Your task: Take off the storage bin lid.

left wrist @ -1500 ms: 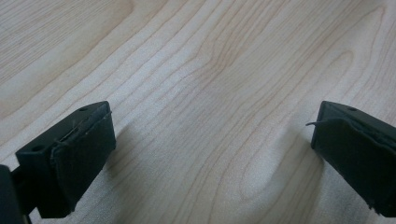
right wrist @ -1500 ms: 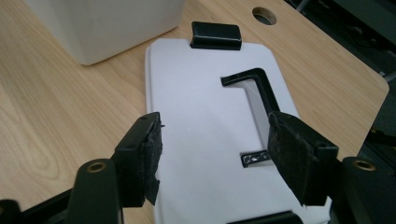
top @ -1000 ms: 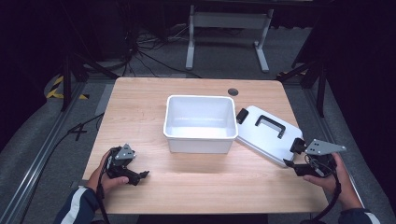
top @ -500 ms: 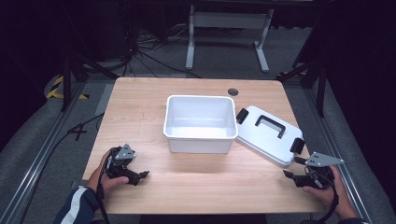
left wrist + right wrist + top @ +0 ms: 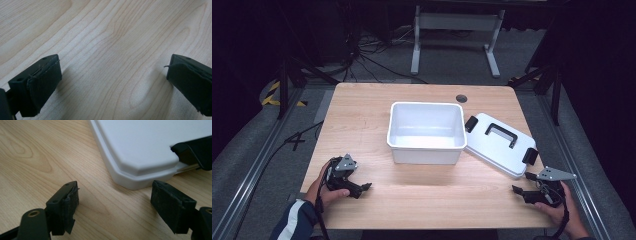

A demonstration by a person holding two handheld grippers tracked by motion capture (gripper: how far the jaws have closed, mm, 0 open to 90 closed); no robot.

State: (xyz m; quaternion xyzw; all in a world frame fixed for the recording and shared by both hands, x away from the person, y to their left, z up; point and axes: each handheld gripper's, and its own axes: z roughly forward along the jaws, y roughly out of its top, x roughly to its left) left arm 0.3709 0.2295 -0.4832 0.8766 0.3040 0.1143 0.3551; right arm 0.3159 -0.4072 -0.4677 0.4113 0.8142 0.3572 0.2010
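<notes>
A white bin (image 5: 426, 133) sits open at the middle of the wooden table (image 5: 362, 110), and its white lid (image 5: 502, 143) lies flat just beside it on the right, black handle (image 5: 501, 134) up and a black latch (image 5: 530, 156) at its near end. The left gripper (image 5: 362, 187) rests low on the table's near left, jaws spread wide over bare wood. The right gripper (image 5: 518, 189) hangs at the near right, jaws wide apart too, close to the lid's near corner (image 5: 140, 173), holding nothing.
</notes>
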